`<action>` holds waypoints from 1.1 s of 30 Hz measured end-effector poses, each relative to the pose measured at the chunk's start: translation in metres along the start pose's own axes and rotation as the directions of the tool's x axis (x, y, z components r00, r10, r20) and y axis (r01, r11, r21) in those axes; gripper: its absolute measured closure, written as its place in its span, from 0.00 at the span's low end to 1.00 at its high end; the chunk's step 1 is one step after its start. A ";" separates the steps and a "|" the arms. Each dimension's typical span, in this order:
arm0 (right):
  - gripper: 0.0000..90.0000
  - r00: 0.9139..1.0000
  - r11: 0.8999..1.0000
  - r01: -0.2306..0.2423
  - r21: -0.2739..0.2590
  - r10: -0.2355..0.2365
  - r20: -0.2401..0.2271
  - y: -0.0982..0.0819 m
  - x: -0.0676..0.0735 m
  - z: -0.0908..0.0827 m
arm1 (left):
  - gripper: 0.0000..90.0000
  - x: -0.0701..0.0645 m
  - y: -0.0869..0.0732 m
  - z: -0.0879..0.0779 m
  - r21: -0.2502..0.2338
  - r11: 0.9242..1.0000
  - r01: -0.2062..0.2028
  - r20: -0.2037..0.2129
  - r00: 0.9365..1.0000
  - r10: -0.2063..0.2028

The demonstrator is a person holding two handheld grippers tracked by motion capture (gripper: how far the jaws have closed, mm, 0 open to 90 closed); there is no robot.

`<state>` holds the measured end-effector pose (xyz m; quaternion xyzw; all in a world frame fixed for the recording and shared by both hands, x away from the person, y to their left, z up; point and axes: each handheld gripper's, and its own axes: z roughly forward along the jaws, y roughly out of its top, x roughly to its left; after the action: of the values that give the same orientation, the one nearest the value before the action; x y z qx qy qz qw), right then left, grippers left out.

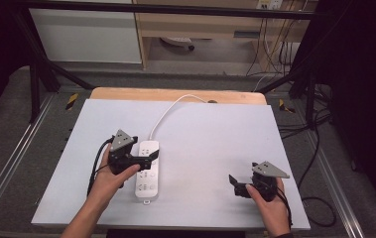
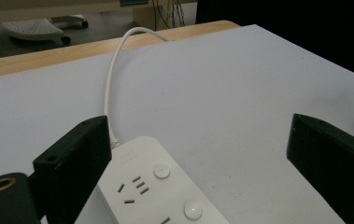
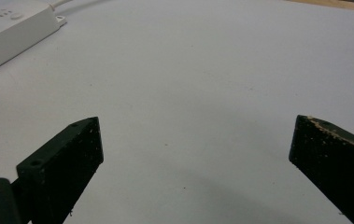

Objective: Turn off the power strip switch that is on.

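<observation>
**Power strip job: barely started**

Tongs first. The left gripper (image 1: 152, 154) sits at centre-left of the high view, jaws spread wide and holding nothing. It hovers right over the far end of the white power strip (image 1: 147, 169). In the left gripper view the strip (image 2: 158, 191) fills the bottom middle of the frame, with one jaw at its left edge and the other well off to the right over bare table. I can't tell if that near jaw actually touches it. The right gripper (image 1: 236, 184) is at lower right of the high view, also released and empty, well apart from the strip, with just bare surface between its jaws.

Progress, as far as I'd judge: not much is done. The strip lies flat, nothing is plugged into it, and its white cord (image 1: 169, 111) runs up toward the top edge of the table. Looks like the left one is lining up on the strip or its buttons (image 2: 161, 171), so basically everything is left.

Surface is a pale grey mat (image 1: 210, 148) over a wooden tabletop (image 1: 175, 94), clean apart from tiny specks. Around it: black frame rails, grey floor, a wooden cabinet (image 1: 200, 25) at the top, and loose black cables (image 1: 319, 148) down the right side.
</observation>
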<state>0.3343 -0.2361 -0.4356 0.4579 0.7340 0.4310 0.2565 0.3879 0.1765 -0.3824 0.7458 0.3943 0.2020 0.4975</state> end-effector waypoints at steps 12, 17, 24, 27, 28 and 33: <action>0.04 1.000 1.000 -0.004 0.005 0.004 -0.003 0.000 0.001 0.000 | 0.11 -0.006 -0.006 0.007 0.018 1.000 -0.019 0.024 1.000 0.018; 0.04 1.000 1.000 -0.002 0.006 0.002 -0.004 0.000 0.001 0.000 | 0.12 -0.008 -0.009 0.007 0.021 1.000 -0.021 0.031 0.999 0.021; 0.04 1.000 1.000 -0.001 0.010 0.001 -0.004 -0.001 0.001 0.001 | 0.27 -0.008 -0.013 0.007 0.023 1.000 -0.019 0.031 0.999 0.019; 0.04 1.000 1.000 -0.002 0.010 0.002 -0.004 -0.001 0.001 0.001 | 0.35 -0.007 -0.014 0.005 0.020 1.000 -0.012 0.034 0.999 0.012; 0.04 1.000 1.000 -0.002 0.010 0.002 -0.004 -0.001 0.001 0.001 | 0.37 -0.007 -0.015 0.005 0.020 1.000 -0.008 0.037 0.999 0.007; 0.04 1.000 1.000 0.003 0.010 -0.003 -0.004 -0.001 0.001 0.001 | 0.47 -0.004 -0.015 0.004 0.017 1.000 -0.005 0.038 0.999 0.004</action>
<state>0.3345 -0.2346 -0.4369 0.4572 0.7373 0.4279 0.2535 0.3823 0.1740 -0.3972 0.7545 0.3850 0.1857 0.4980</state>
